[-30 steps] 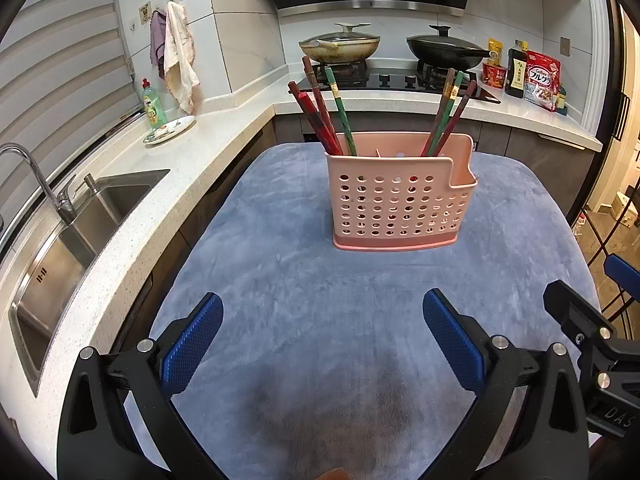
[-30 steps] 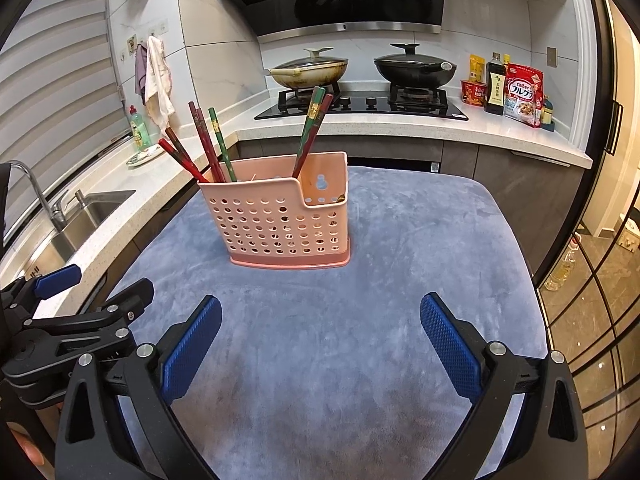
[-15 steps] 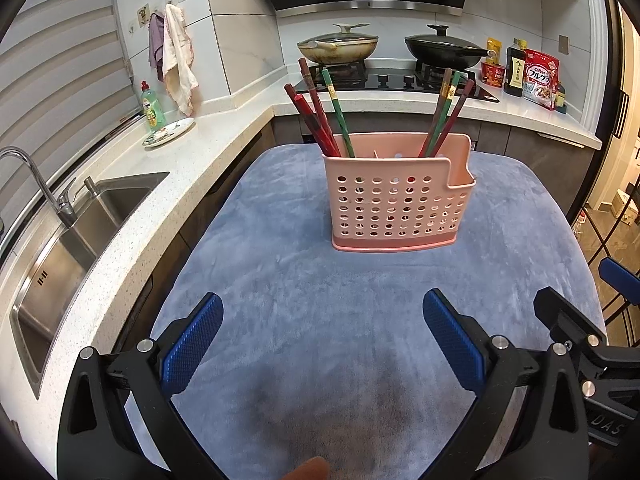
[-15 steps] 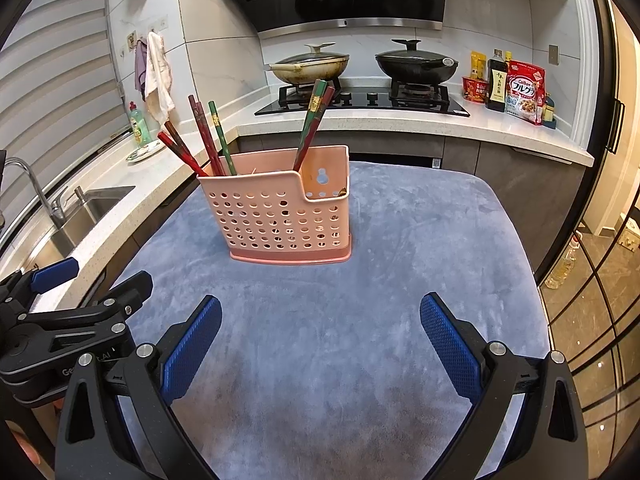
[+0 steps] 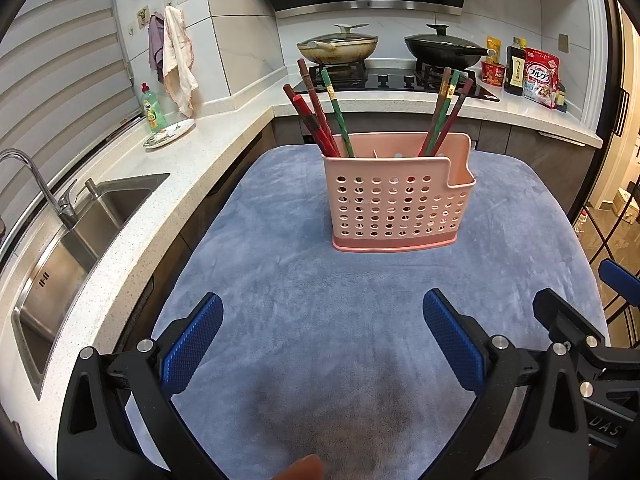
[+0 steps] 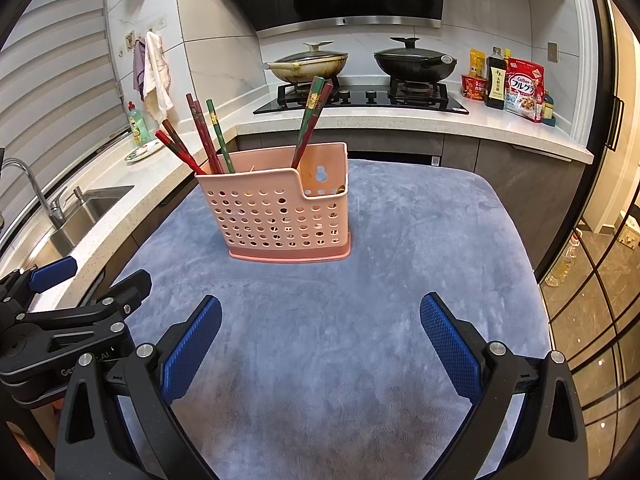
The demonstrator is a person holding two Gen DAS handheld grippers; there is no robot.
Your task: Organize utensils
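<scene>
Standing upright dead ahead of both spread, empty grippers, the pink utensil holder (image 5: 394, 196) keeps its chopsticks (image 5: 320, 116) pointing up; neither the left gripper (image 5: 322, 344) nor the right gripper (image 6: 320, 344) is clearly nearer.

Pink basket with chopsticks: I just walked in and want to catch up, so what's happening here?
A person holds a gripper in each hand over a blue cloth on a kitchen table. Both the left gripper and the right gripper are open and hold nothing. The pink basket stands upright ahead of them, untouched, with chopsticks leaning in its left end and more chopsticks toward its right. No utensils lie loose on the cloth.
</scene>
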